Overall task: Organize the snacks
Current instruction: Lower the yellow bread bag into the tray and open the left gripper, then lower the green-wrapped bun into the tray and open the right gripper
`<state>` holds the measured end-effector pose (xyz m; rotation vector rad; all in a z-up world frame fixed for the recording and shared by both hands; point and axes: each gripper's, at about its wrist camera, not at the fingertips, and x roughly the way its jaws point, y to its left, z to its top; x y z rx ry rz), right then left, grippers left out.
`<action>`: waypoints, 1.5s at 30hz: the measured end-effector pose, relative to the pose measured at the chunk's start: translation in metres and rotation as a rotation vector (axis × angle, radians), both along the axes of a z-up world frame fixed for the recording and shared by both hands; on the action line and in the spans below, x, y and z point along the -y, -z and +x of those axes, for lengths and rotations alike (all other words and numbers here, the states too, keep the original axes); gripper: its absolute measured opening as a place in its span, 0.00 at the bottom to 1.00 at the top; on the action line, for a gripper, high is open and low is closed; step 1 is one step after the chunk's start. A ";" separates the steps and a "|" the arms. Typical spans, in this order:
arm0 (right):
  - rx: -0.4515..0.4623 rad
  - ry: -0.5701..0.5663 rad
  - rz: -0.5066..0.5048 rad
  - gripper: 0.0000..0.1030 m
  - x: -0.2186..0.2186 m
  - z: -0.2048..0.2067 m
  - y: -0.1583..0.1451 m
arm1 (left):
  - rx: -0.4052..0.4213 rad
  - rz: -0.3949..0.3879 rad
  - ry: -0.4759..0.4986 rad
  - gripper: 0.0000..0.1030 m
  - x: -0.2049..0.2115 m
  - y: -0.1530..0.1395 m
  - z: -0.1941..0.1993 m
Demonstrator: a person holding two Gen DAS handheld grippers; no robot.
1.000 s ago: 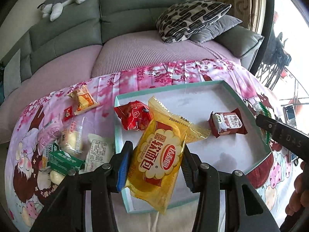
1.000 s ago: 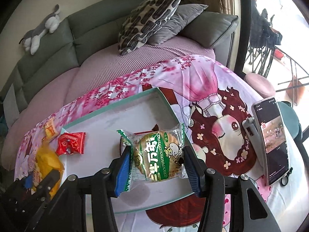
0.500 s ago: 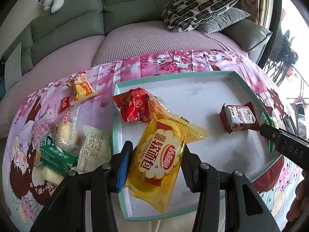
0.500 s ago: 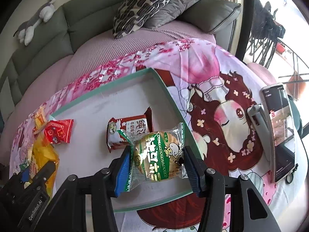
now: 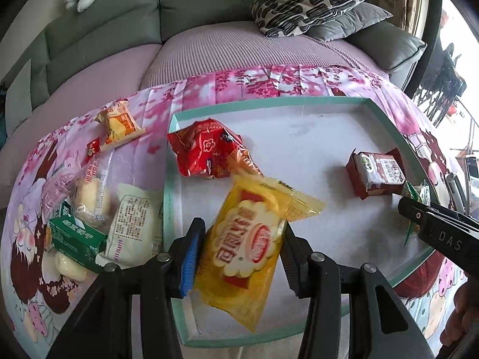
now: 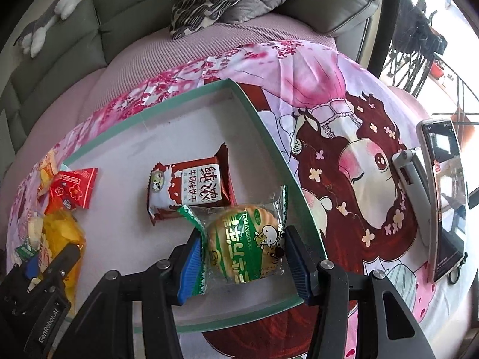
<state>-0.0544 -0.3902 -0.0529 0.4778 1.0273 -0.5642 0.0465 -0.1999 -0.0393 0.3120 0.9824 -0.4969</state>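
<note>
Left wrist: yellow bread packet (image 5: 248, 248) slants up-right.

The left gripper (image 5: 239, 257) is a matte black plastic, scissor-like frame whose two angular fingers each carry round silver screw heads, with a bright blue ribbed pad (image 5: 188, 260) lining the finger at nine o'clock and a dark serrated face on the finger at three o'clock. The right gripper (image 6: 244, 254) is built alike, black with silver screws, and both its inner faces wear blue ribbed pads (image 6: 190, 266). White lettering marks the black housings: "DAS" at three o'clock in the left wrist view, "GenRobot.AI" at seven o'clock in the right wrist view.
</note>
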 end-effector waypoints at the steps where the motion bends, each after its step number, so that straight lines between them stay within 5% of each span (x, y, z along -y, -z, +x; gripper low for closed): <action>1: -0.002 -0.002 -0.003 0.55 0.000 0.000 0.000 | 0.001 -0.001 0.000 0.49 0.000 0.000 0.000; 6: 0.004 -0.006 0.003 0.55 0.000 0.000 -0.001 | 0.024 -0.003 -0.006 0.65 -0.001 -0.006 -0.002; 16: 0.040 0.002 0.006 0.56 0.000 -0.002 -0.007 | 0.036 -0.032 -0.084 0.71 -0.017 -0.016 0.003; 20: 0.049 -0.004 0.003 0.67 0.000 -0.002 -0.009 | 0.052 -0.057 -0.142 0.83 -0.029 -0.023 0.008; 26: 0.060 -0.016 -0.012 0.70 -0.002 0.000 -0.013 | 0.044 -0.107 -0.224 0.84 -0.048 -0.026 0.017; 35: 0.053 -0.017 -0.021 0.71 -0.003 0.000 -0.014 | 0.034 -0.036 -0.353 0.84 -0.069 -0.015 0.027; 38: 0.062 -0.027 -0.030 1.00 -0.004 0.001 -0.014 | 0.044 -0.041 -0.376 1.00 -0.075 -0.016 0.029; 45: 0.062 -0.052 -0.052 1.00 -0.008 0.005 -0.017 | 0.047 -0.048 -0.404 1.00 -0.079 -0.015 0.031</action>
